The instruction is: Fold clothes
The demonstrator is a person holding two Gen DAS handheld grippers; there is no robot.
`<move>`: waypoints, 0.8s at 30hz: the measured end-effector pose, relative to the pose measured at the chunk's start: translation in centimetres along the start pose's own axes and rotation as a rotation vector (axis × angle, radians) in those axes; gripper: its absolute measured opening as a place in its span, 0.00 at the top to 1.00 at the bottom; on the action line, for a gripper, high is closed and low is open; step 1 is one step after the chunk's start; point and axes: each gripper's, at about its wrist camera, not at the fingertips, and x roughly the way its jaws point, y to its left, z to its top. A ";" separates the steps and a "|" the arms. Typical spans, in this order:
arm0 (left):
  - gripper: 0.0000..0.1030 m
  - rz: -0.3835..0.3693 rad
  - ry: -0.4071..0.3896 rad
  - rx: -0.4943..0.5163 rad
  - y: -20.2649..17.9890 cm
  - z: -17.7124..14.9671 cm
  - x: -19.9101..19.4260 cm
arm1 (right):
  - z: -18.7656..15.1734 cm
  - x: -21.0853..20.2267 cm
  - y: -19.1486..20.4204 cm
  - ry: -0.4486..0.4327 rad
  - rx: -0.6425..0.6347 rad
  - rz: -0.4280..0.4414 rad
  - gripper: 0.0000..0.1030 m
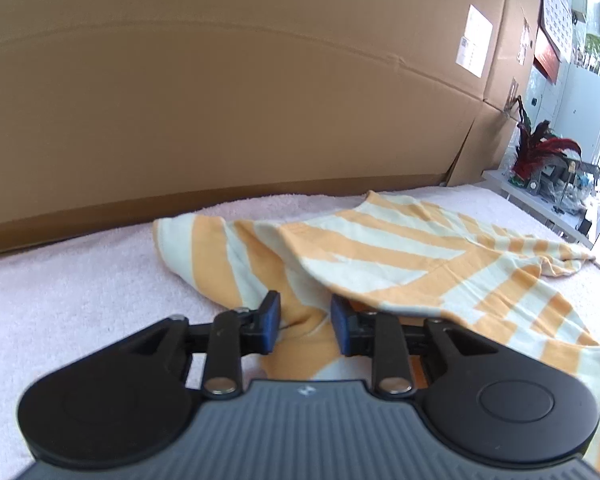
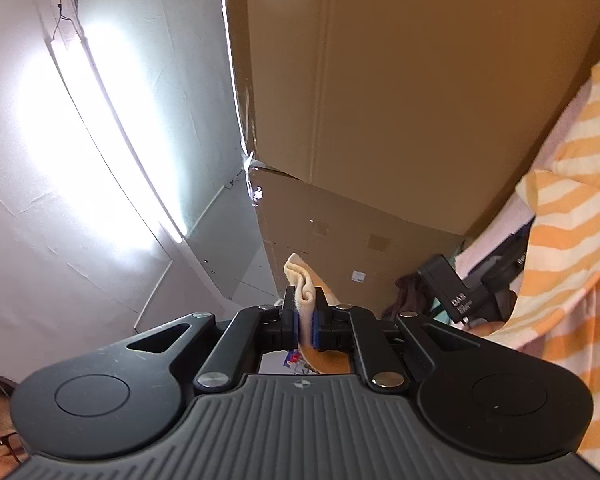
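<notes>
Jaws of the left gripper point(image 1: 305, 322) stood apart over the striped shirt point(image 1: 400, 256). Right gripper point(image 2: 306, 316) jaws pinched a shirt fold.

I see my left gripper point(image 1: 305, 322) parted over the striped garment point(image 1: 400, 264), which lies crumpled on the pink towel point(image 1: 60, 292) below the cardboard box point(image 1: 220, 80).

A tall cardboard box point(image 1: 260, 80) stands ahead beyond a pink towel point(image 1: 60, 292); red feathers point(image 1: 540, 152) sit far right; a ceiling lamp point(image 2: 112, 128) glows.
</notes>
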 end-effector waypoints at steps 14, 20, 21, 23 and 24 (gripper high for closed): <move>0.69 0.032 0.002 -0.028 -0.6 -1.2 -1.6 | -3.7 -1.9 -3.6 0.046 0.116 -0.031 0.92; 0.59 0.032 -0.001 -0.036 -0.7 -1.9 -2.3 | -4.0 -1.4 -3.5 0.054 0.112 -0.001 0.92; 0.58 0.034 -0.005 -0.042 -0.6 -2.1 -2.6 | -4.0 -1.2 -3.5 0.058 0.111 0.009 0.92; 0.57 0.030 -0.018 -0.071 -0.3 -2.5 -3.2 | -4.2 -1.0 -3.5 0.067 0.105 0.030 0.92; 0.57 0.028 -0.024 -0.086 -0.1 -2.7 -3.6 | -4.3 -0.9 -3.5 0.075 0.102 0.046 0.92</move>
